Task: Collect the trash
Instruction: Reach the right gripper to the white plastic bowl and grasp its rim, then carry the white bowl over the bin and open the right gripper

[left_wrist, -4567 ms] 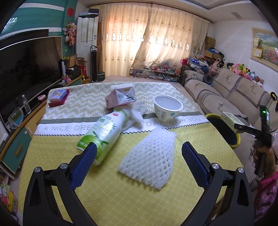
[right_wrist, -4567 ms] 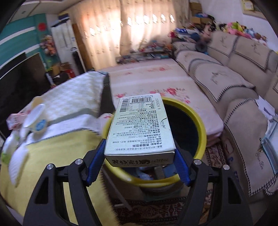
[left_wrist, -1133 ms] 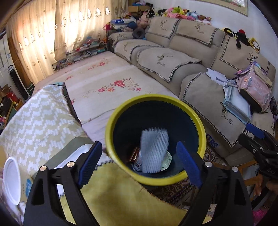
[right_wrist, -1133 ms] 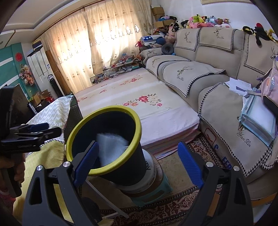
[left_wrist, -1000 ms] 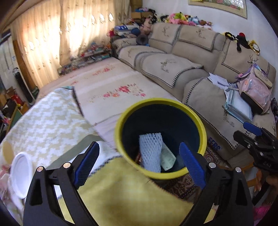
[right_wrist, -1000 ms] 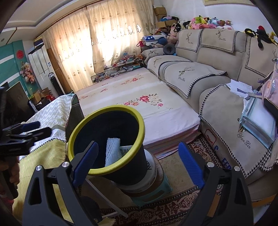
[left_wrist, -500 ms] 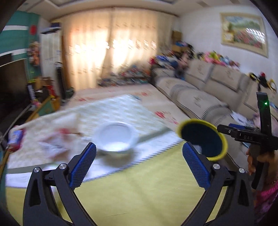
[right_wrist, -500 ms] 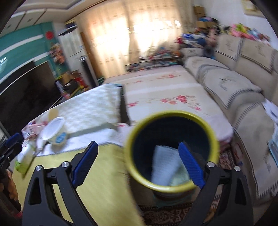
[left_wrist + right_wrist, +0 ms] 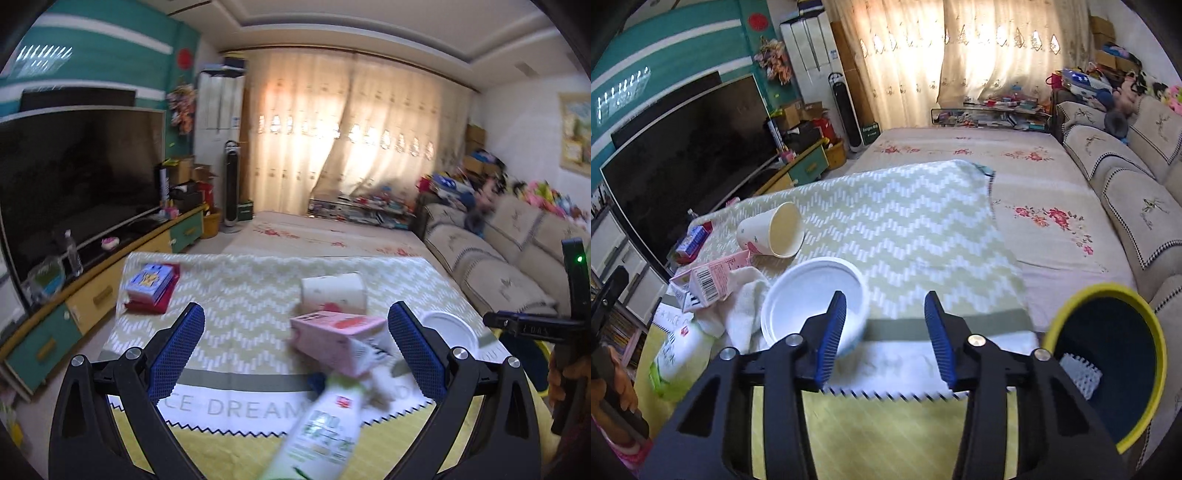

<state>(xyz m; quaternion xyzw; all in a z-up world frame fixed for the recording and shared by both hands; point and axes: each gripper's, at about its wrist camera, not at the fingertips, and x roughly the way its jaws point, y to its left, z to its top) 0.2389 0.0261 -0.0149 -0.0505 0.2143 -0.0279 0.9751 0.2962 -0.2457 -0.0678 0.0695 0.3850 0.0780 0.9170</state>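
Observation:
My left gripper [image 9: 295, 347] is open and empty above the table, over a pink carton [image 9: 334, 341] and a green-and-white bottle [image 9: 317, 432]. A paper cup [image 9: 334, 291] lies on its side beyond them. My right gripper [image 9: 882, 336] is open and empty, its left finger just over the rim of a white bowl [image 9: 812, 299]. The pink carton [image 9: 709, 277], paper cup [image 9: 772, 230], bottle [image 9: 677, 354] and a white towel [image 9: 742, 295] lie left of the bowl. The yellow-rimmed bin [image 9: 1108, 354] holds white foam netting [image 9: 1082, 373].
The table has a yellow and zigzag cloth [image 9: 905, 229]. A red-and-blue box [image 9: 151, 280] sits at its far left. A TV [image 9: 74, 177] on a low cabinet stands to the left, a sofa [image 9: 1137, 173] to the right, a mattress [image 9: 1041, 199] beyond.
Both grippers swung away from the bin back over the table. The foam netting dropped into the bin. My right gripper's jaws have narrowed and now hover by the white bowl.

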